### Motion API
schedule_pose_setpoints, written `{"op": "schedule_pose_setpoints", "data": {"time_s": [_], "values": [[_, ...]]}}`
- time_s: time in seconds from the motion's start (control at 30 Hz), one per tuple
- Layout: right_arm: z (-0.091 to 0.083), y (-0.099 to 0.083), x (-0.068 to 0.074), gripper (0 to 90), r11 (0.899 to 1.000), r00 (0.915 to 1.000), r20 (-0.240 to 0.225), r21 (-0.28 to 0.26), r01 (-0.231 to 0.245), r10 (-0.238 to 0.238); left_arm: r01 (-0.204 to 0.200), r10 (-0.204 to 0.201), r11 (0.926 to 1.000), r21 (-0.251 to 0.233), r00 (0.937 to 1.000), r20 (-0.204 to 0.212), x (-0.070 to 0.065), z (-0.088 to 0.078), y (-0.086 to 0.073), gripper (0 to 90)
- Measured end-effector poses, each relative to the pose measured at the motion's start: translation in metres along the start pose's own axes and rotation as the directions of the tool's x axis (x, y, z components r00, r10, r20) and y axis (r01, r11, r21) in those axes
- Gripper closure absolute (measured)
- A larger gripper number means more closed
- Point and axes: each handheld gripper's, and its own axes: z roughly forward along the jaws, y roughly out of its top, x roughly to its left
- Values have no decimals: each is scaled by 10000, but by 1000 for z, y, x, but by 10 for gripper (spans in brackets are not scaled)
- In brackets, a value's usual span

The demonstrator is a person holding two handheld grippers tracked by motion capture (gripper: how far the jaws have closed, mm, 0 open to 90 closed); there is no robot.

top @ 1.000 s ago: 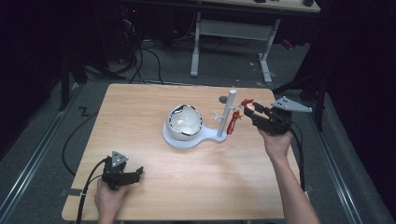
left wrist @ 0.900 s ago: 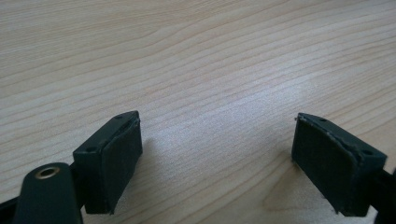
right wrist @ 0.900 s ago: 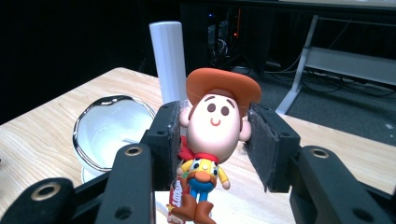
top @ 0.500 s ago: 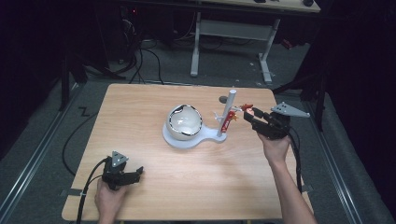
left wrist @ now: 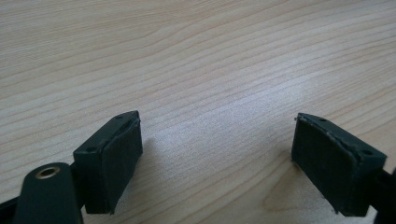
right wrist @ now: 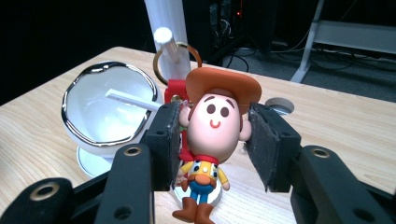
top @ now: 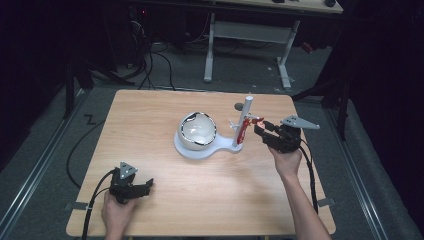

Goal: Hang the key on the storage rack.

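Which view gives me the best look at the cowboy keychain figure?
The right gripper view: the cowboy keychain figure sits close up between the right tongs, with its face, hat and gold ring clear on the white peg. In the high view it is a small red shape beside the stand's post. The left gripper view looks at bare tabletop.

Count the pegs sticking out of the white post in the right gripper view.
2. One peg points toward the camera with the keychain's gold ring over it; another peg reaches sideways over the bowl. The figure may hide others.
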Motion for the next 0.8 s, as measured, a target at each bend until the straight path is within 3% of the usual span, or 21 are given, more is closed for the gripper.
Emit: {"op": "schedule_pose_setpoints", "data": {"time_s": [0.8], "values": [[20, -20, 2, 555, 9980, 10000, -15, 639, 18, -17, -17, 17, 10000, 14, 10000, -6, 0, 0, 0, 169]]}}
